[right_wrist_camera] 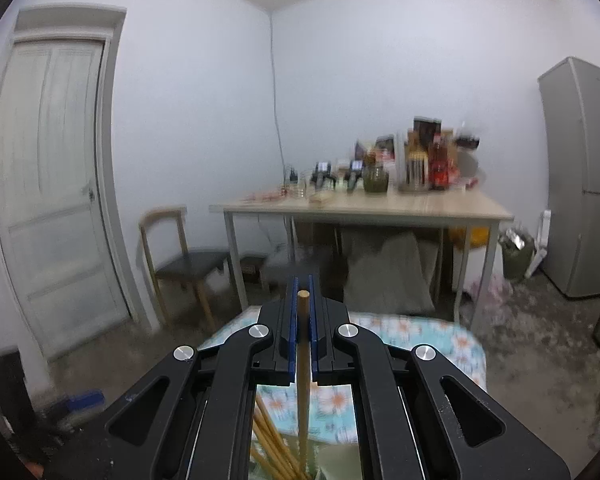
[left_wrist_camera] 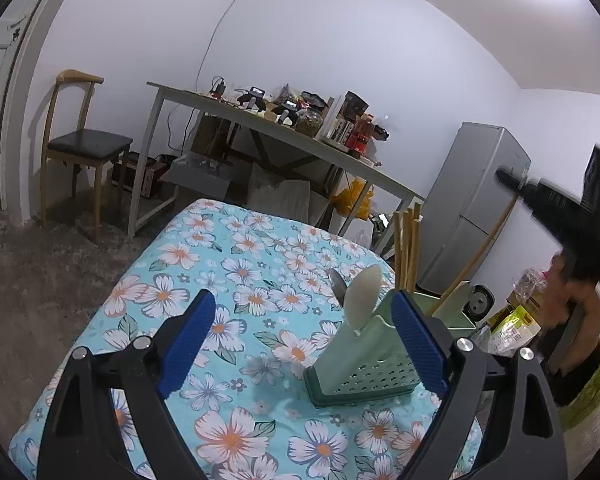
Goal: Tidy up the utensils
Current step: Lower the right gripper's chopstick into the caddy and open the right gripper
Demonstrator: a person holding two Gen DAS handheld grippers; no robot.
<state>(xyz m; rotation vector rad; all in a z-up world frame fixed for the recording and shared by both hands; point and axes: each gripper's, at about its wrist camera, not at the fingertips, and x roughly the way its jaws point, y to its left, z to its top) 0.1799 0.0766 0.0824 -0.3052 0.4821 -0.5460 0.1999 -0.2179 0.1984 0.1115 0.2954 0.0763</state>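
Round wooden chopstick (right_wrist_camera: 303,320) between ribbed blue jaws, right gripper (right_wrist_camera: 303,292)

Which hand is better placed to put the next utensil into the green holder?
The right. Its tool is already shut on a wooden stick above the holder's chopsticks. The left tool is open and empty beside the green holder.

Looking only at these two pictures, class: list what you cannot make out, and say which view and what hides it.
- Lower end of the wooden stick held in the right gripper: right wrist view, cut off by the bottom edge.
- Right side of the green utensil holder: left wrist view, behind a finger of the left gripper.
- Items on the far table: right wrist view, blurred.
- Handles of the spoons: left wrist view, inside the holder.
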